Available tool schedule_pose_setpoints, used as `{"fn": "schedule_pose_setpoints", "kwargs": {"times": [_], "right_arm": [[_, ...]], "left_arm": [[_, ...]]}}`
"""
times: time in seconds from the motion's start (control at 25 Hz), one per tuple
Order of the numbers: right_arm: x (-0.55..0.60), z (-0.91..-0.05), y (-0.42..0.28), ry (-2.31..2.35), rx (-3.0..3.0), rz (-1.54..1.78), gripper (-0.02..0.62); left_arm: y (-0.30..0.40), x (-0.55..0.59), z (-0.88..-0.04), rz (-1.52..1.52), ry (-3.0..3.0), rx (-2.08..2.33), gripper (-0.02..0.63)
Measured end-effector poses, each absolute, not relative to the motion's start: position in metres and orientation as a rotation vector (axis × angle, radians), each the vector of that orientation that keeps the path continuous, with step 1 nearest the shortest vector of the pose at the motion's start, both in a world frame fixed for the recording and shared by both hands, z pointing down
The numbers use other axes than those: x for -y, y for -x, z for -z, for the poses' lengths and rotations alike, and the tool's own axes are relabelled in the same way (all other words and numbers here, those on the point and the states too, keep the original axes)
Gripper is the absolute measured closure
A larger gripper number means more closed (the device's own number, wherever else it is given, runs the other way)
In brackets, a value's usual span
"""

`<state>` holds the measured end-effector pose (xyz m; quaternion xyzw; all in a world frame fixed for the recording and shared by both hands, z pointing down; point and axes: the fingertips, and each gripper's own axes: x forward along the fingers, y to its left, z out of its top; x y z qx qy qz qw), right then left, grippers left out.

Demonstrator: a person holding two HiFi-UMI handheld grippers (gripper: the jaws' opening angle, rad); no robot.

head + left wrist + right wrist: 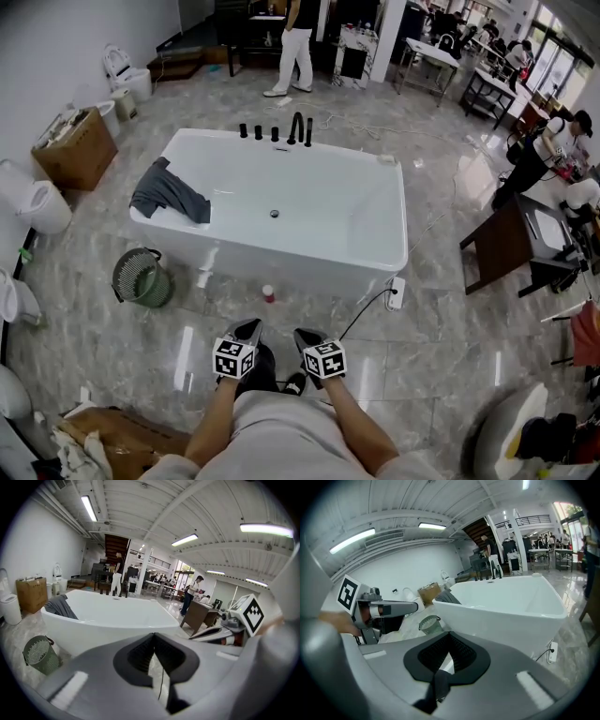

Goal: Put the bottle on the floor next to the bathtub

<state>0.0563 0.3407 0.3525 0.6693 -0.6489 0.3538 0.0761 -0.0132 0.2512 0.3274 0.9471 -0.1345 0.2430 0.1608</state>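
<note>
The tub (375,253) stands in the middle of the grey floor (441,337). There is a clear strip of floor between its near wall and the person holding the tools. There is more open floor to its right, up to a brown desk (502,246). The left side is tighter. A green basket (142,277) sits near the tub's near left corner, and white toilets (37,204) line the wall beyond it; I count at least three.

The bottle (268,293) stands on the floor just beside the tub's near wall, well apart from both tools. It is small, with red on it. A white thing I can't name leans at the tub's foot between the bottle and the basket. A power strip (396,292) lies by the near right corner.

The left gripper (248,328) and right gripper (306,336) are held low, close to the person's body and side by side. Each has its pads pressed together at the tips, with nothing pinched.

There is one tub, and five black fittings (296,128) stand on its far rim. I see one bottle, one basket and one cardboard box (80,155).

Inside the tub I see only the drain (275,214) and part of a grey cloth (167,192) draped over the left rim. The box has pale stuff showing at its top. I can't tell what is in the basket.

One person (296,47) stands beyond the tub, and another (544,150) bends over at the right.
</note>
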Motion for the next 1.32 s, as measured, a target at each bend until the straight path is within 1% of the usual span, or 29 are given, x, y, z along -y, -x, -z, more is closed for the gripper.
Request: {"fn": "schedule_pose_setpoints", "kwargs": {"times": [0.52,1.32], "right_arm": [[-0.335,-0.35,-0.052,-1.989,1.941,-1.023,0.592],[-0.324,-0.344,-0.058,-1.994,1.941,-0.999,0.592]], "left_arm": [[0.022,-0.243,-0.325,-0.678,-2.678,0.439,0.548],[0.012,-0.235,-0.319,-0.673,-2.697,0.414,0.548]]}}
